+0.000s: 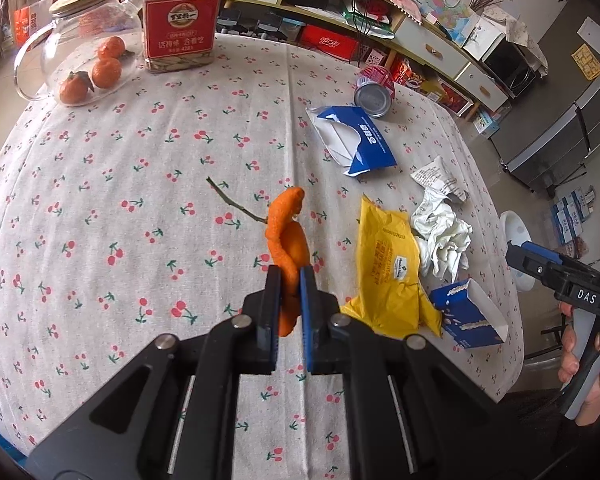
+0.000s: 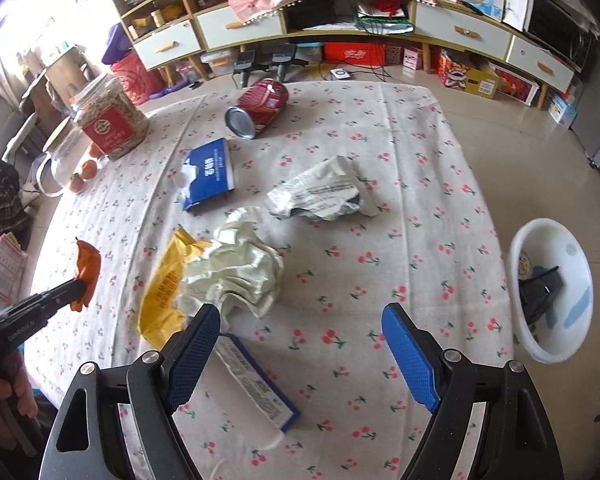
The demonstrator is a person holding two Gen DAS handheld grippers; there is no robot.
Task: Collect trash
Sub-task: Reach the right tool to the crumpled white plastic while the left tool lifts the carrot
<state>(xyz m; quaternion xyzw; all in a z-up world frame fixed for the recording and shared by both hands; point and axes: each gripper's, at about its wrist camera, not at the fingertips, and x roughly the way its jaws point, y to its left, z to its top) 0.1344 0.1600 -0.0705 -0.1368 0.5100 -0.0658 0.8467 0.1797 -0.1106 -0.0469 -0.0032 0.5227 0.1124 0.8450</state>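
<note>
Left tool [image 1: 290, 280]: clamped on curled orange peel [image 1: 288, 236], light, limp; mid-strip hold suits.
Right tool [image 2: 300, 320]: wide open, empty, over bench [image 2: 380, 240] near edge.

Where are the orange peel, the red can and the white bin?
orange peel [image 1: 286, 236], left wrist view, upper part above the claw.
red can [image 2: 262, 102], right wrist view, its side.
white bin [image 2: 548, 354], right wrist view, near rim.

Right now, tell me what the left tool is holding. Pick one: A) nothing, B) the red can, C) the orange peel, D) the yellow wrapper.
C: the left tool is shut on the orange peel, lifted off the tablecloth; the right wrist view shows the same pinch.
</note>
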